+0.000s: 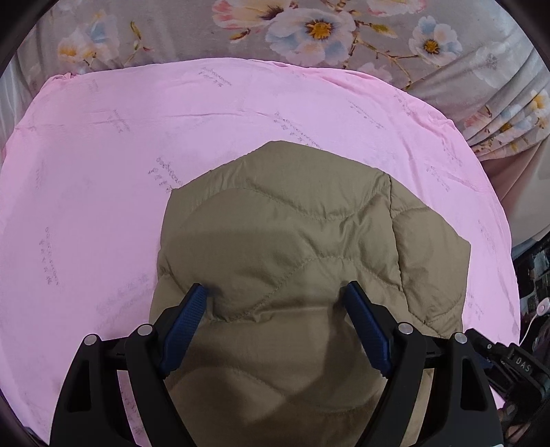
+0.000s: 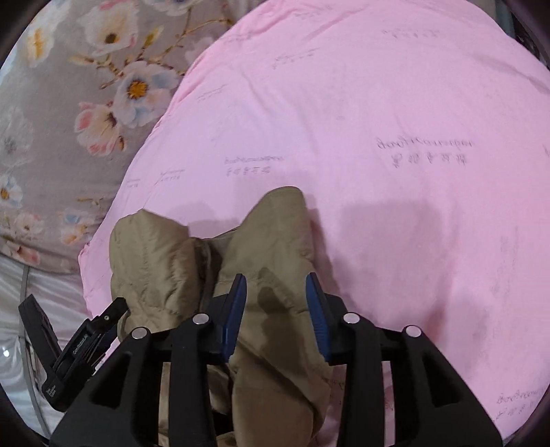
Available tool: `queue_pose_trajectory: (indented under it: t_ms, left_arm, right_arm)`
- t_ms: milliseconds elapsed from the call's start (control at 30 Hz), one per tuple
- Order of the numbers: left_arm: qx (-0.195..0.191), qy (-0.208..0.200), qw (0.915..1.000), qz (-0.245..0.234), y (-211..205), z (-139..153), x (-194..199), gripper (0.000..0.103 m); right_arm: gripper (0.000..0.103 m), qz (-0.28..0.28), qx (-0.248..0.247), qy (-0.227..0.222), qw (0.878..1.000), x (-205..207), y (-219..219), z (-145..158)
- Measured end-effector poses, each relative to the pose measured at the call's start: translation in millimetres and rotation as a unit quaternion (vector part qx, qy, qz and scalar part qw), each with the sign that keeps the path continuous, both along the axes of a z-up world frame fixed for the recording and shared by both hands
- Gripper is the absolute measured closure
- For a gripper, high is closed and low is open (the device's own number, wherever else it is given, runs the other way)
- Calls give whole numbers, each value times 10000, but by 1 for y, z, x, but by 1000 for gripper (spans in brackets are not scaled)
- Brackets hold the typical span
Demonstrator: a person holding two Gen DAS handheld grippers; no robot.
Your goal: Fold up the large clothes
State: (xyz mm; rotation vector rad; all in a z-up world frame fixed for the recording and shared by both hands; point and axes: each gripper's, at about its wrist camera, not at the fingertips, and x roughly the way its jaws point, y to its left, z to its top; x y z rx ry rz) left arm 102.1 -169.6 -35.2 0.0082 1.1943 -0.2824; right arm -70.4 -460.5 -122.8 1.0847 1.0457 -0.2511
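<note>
On the pink sheet: a khaki quilted jacket (image 1: pixel 292 240) lies spread over the pink sheet (image 1: pixel 103 172), low and centre in the left wrist view.
Jacket, left view: its quilted panel runs from 12 o'clock of the gripper down under both fingers; a seam and side panel show toward 2 o'clock.
Jacket, right view: the fabric (image 2: pixel 268 247) is bunched into 2 puffy lobes, 1 at 11 o'clock and 1 at 12 o'clock, with a dark fold between them.
Left gripper (image 1: pixel 276 292): jaws spread wide, both blue pads over the jacket; the left fingertip (image 1: pixel 199 292) meets a crease, with no cloth pinched between the pads.
Right gripper (image 2: pixel 276 280): jaws parted, straddling a ridge of khaki cloth; a gap shows at each pad, so it is not clamped.
Right fingertip pad (image 2: pixel 314 295): sits near the jacket's edge, pink sheet just beyond at 3 o'clock.
Floral bedcover (image 1: pixel 326 27): grey with pale blossoms, at 12 o'clock in the left view and 10 o'clock in the right view, bordering the sheet.
Other gripper's body (image 2: pixel 79 350): black, at 8 o'clock in the right view, beside the jacket's left lobe.
</note>
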Motion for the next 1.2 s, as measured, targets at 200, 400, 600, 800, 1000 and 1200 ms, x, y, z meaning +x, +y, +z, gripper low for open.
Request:
queue_pose_trajectory:
  t_ms: [200,400,600,800,1000,1200]
  left_arm:
    - [190,36,9997,-132,-8,-12,8,23]
    - [-64,40,9997,-225,0,-13,1,24]
    - [178,-133,9991,-354,-10,-14,-5,24]
    - [758,-440,9923,-871,-49,-30,-22,24]
    - [1337,-949,9767,-1381,-84,-49,-50,24]
    - [1394,-1008,9759,-1339,-85,-51,-50,24]
  right_arm:
    - [97,699,814,-427,9933,35,37,-21]
    - [100,1563,942,-789,9800,71,77,-12]
    - [103,1863,891,-392,9777,91,92,-50]
    - [101,1475,749,-261,9859,64,74,-30]
    - [89,1044,448,-103,9935,12,42,10]
    - [86,1105,-518,-585,9908,-2,38,83]
